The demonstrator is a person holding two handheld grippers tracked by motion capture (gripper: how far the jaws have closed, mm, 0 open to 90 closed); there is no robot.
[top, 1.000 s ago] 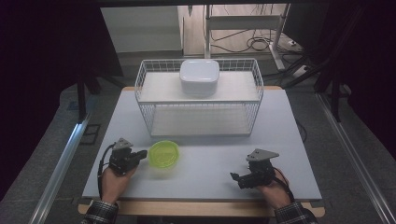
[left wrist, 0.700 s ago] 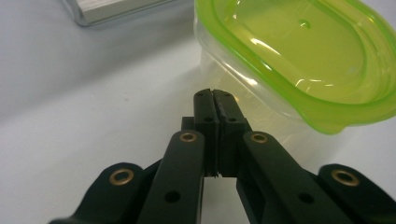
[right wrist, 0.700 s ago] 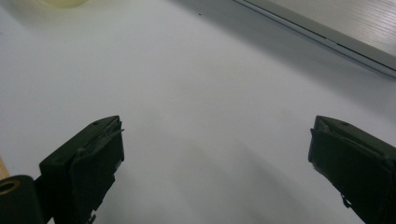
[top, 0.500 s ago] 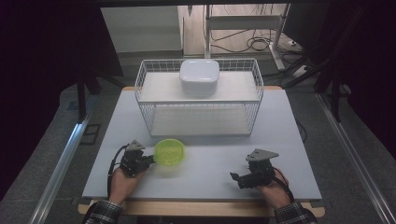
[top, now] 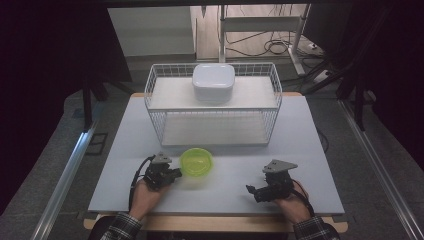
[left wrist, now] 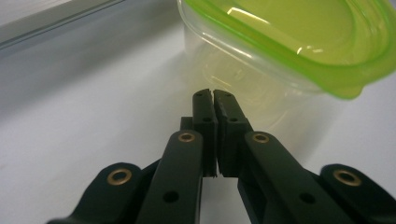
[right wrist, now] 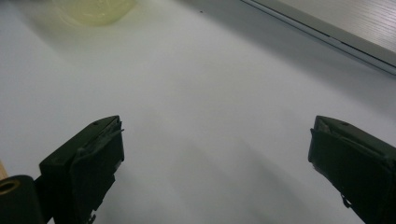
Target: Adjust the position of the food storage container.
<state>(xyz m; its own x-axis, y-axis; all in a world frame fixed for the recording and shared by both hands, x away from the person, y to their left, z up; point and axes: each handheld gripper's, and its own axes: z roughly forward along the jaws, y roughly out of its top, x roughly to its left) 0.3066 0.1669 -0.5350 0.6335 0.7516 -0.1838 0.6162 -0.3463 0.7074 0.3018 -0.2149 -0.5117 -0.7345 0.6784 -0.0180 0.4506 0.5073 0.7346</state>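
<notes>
A clear round container with a lime-green lid [top: 197,161] stands on the table in front of the wire basket. My left gripper [top: 176,174] sits just left of it, shut, with nothing between its jaws. In the left gripper view the closed tips [left wrist: 214,95] rest close to the container's clear wall [left wrist: 243,79], under the lid's rim; I cannot tell if they touch. My right gripper [top: 250,190] rests at the front right of the table, pointing left. Its jaws stand wide open over bare table [right wrist: 212,140]. The container's base [right wrist: 93,10] is far off at the top left of the right gripper view.
A white wire basket [top: 152,107] stands at the back of the grey table [top: 310,145]. A white lidded box [top: 213,82] sits on its upper shelf. The table's front wooden edge [top: 215,223] runs just behind both hands.
My left gripper has slid right along the table, from a gap away to right beside the green-lidded container. The container and the right gripper have stayed put.
</notes>
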